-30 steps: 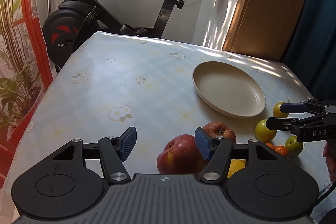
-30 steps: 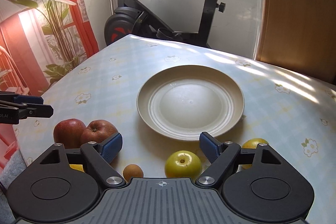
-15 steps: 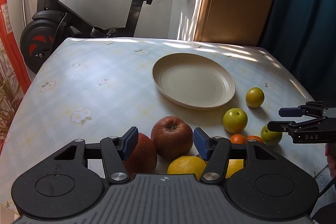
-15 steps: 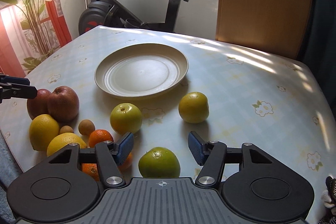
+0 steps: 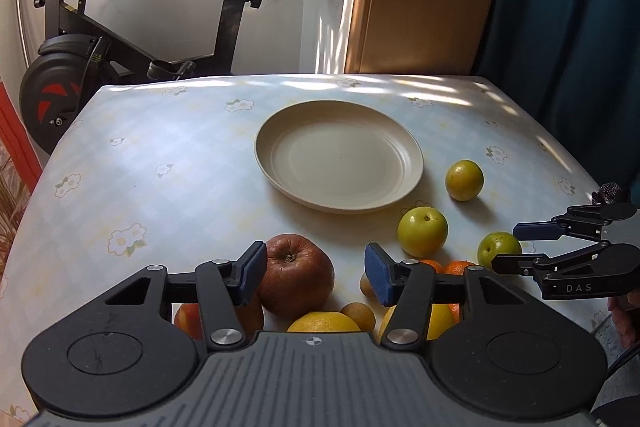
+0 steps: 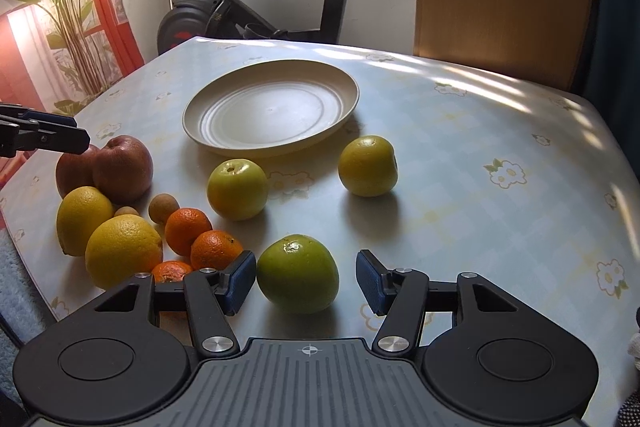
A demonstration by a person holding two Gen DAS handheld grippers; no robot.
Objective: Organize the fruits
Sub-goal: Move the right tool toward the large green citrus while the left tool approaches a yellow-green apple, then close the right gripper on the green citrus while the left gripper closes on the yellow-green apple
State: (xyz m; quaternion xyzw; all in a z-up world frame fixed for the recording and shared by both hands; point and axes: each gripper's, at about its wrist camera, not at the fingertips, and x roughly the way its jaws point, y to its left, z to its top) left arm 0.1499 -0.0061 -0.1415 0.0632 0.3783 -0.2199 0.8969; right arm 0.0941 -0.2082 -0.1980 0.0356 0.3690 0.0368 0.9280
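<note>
A red apple [image 5: 296, 281] lies between the fingers of my left gripper [image 5: 316, 273], whose jaws are closing. A gap still shows beside the right pad. My right gripper [image 6: 305, 281] stands open around a green fruit [image 6: 298, 273] near the table's front edge, with a gap at its right pad. An empty cream plate [image 5: 280, 183] sits mid-table. From the left wrist view the right gripper [image 5: 508, 246] flanks that green fruit [image 5: 498, 247]. From the right wrist view the left gripper [image 6: 78, 133] hovers over the two red apples [image 6: 122, 169].
Two yellow citrus [image 6: 122, 251], several mandarins [image 6: 188, 231] and small brown fruits [image 6: 163, 209] cluster at the front left. A yellow-green apple [image 6: 237, 189] and a yellow-green citrus [image 6: 368, 166] lie by the plate [image 6: 208, 143]. An exercise bike [image 5: 80, 67] stands behind the table.
The left gripper swung right, brought one red apple between its fingers and narrowed. The right gripper shifted right and lower, from the yellow-green apple to the green fruit, and narrowed.
</note>
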